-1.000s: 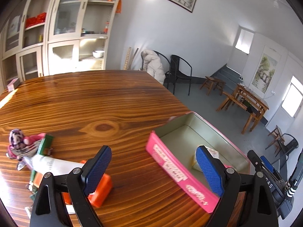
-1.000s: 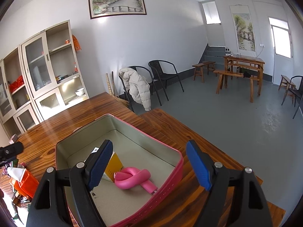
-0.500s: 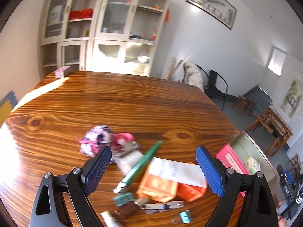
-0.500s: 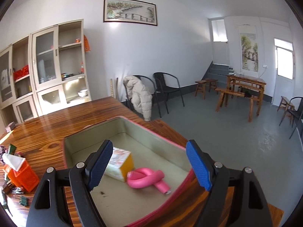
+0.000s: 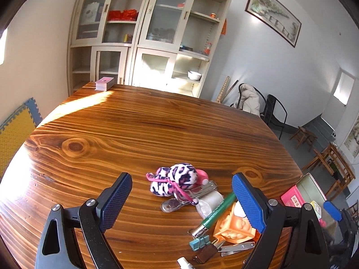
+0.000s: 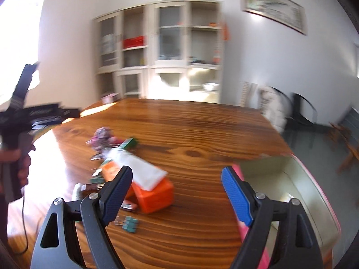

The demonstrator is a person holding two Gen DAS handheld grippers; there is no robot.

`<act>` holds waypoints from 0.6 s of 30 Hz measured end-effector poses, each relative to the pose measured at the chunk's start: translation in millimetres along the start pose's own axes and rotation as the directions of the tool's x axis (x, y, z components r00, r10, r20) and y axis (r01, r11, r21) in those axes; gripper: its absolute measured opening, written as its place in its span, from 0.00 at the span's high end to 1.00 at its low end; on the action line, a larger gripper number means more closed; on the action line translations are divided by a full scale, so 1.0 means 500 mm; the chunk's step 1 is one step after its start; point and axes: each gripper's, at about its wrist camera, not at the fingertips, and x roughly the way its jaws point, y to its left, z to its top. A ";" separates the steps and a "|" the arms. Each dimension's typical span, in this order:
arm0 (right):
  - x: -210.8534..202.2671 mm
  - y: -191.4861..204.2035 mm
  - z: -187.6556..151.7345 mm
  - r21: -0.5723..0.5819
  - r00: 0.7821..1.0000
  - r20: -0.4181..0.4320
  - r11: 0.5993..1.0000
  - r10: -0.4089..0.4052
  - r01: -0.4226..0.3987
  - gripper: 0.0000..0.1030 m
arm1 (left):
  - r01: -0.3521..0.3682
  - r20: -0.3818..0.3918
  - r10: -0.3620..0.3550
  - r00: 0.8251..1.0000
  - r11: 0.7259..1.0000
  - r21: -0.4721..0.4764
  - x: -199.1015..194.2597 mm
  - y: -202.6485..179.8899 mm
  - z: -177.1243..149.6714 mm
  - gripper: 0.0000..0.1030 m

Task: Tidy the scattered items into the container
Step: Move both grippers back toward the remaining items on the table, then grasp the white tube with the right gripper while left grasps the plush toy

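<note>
Both grippers empty and spread, aimed at the heap of loose items left of the container.

The left gripper was held wide open with nothing between the pads, framing the leopard-print plush, judged the likeliest next pick since it lay at the far, uncrowded end of the heap. The right gripper was likewise open and empty; its view was blurred. The heap was found on the wooden table, just left of the pink-rimmed container, which stood at the table's right edge, presumably for short carries. Counted on the table in the left view: one plush, one green pen, one orange box, one teal binder clip, one white roll; smaller pieces near the frame's bottom could not be told apart. Container contents: one small box discernible.
</note>
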 end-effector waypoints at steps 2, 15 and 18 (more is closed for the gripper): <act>0.032 0.037 0.008 -0.076 0.998 -0.023 0.995 0.058 -0.060 0.18 | -0.006 -0.001 0.006 1.000 1.000 -0.010 0.001 0.008 0.003 0.10; 0.200 0.073 0.031 -0.045 0.960 -0.149 0.968 0.239 -0.248 0.18 | -0.054 -0.051 0.051 0.997 0.998 -0.045 0.041 0.059 0.002 0.10; 0.217 0.061 0.025 0.007 0.942 -0.163 0.955 0.293 -0.295 0.18 | -0.061 -0.071 0.058 0.996 0.997 -0.046 0.055 0.066 -0.003 0.10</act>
